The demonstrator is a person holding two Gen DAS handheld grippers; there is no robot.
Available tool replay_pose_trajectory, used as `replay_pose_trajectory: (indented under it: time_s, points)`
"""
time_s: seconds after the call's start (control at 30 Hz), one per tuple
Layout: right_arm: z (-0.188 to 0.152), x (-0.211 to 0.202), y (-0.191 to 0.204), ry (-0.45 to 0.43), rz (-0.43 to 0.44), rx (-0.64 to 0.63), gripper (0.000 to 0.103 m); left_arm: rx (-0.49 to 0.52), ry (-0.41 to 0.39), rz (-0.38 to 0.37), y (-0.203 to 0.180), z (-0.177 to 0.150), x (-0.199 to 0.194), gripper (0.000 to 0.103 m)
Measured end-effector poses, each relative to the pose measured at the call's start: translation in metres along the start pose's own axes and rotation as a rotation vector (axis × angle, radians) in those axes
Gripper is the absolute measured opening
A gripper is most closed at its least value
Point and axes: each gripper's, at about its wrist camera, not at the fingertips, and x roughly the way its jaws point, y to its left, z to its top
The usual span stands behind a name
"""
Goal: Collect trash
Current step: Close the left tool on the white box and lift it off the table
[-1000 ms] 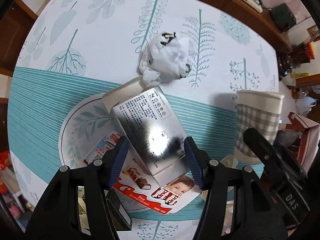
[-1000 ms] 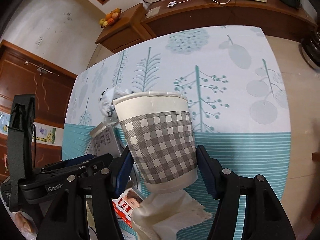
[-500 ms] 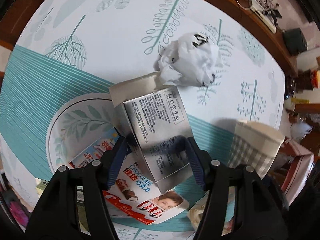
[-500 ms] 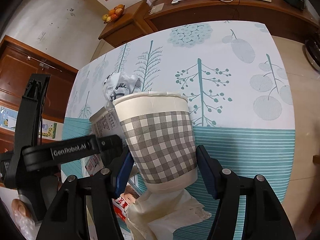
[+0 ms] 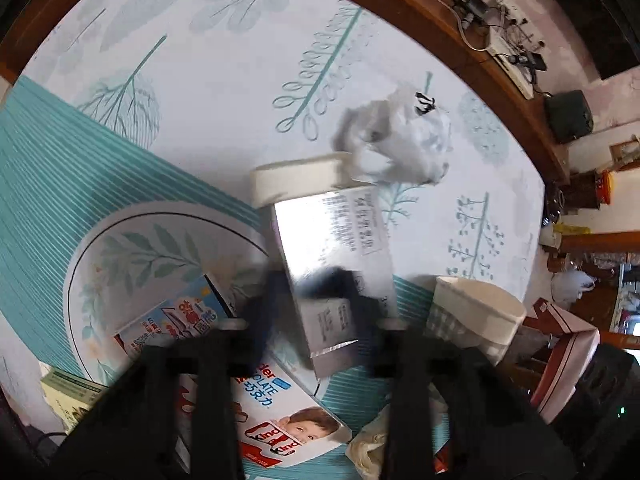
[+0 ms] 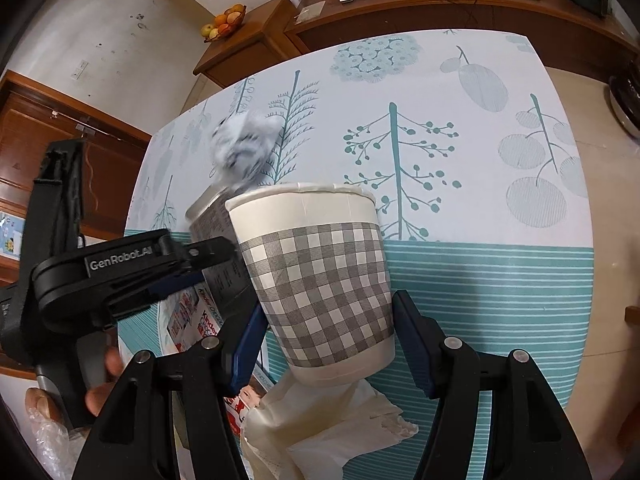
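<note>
We have the silver carton [image 5: 334, 248] clamped between the fingers of our left gripper [image 5: 316, 304], held above the plate [image 5: 96, 248], its open top end just beside the crumpled white wrapper [image 5: 400, 140] on the tablecloth [image 5: 200, 80]. This view is motion-blurred, so we cannot tell whether carton and wrapper touch. In our right gripper [image 6: 326, 340] the checked paper cup [image 6: 320, 272] sits upright, pressed from both sides by the blue pads [image 6: 412, 344], rim upward, above a wrinkled cream napkin [image 6: 320, 432]. Carton and cup are close neighbours: from the right wrist the carton shows just left of the cup and partly behind it. The plate, near the table's front edge, carries a Kinder chocolate box [image 5: 280, 420] that overhangs its rim. Beyond the wrapper the tablecloth runs bare to the far edge, where a wooden sideboard [image 6: 440, 12] stands; to the cup's right, bare cloth reaches the table's side edge.
</note>
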Motion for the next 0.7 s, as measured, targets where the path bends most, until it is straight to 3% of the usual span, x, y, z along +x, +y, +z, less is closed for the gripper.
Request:
replay_pose_trajectory:
  time_s: [0.07,0.3,0.33,0.4,0.43,0.47,0.7]
  points:
    - [0.001,0.001,0.002,-0.001,0.001,-0.002,0.062,0.004,0.009,-0.006,0.000,0.000,-0.004,0.002]
    - [0.005,-0.002,0.008,-0.007,0.011,-0.029,0.062,-0.018,0.035,-0.031,0.016,-0.003,-0.008,0.002]
    - [0.006,-0.002,0.008,-0.008,0.013,-0.028,0.062,-0.017,0.042,-0.039,0.016,-0.003,-0.010,0.007]
    - [0.008,-0.002,0.007,-0.009,0.017,-0.024,0.062,-0.017,0.050,-0.051,0.017,-0.004,-0.011,0.030]
    - [0.008,-0.001,0.006,-0.009,0.017,-0.023,0.062,-0.021,0.060,-0.043,0.016,-0.003,-0.013,0.060]
    - [0.007,-0.001,0.006,-0.009,0.017,-0.024,0.062,-0.024,0.064,-0.034,0.019,-0.004,-0.016,0.078]
    - [0.005,-0.006,0.001,-0.023,0.028,-0.012,0.062,0.026,-0.012,-0.012,0.000,-0.004,-0.027,0.078]
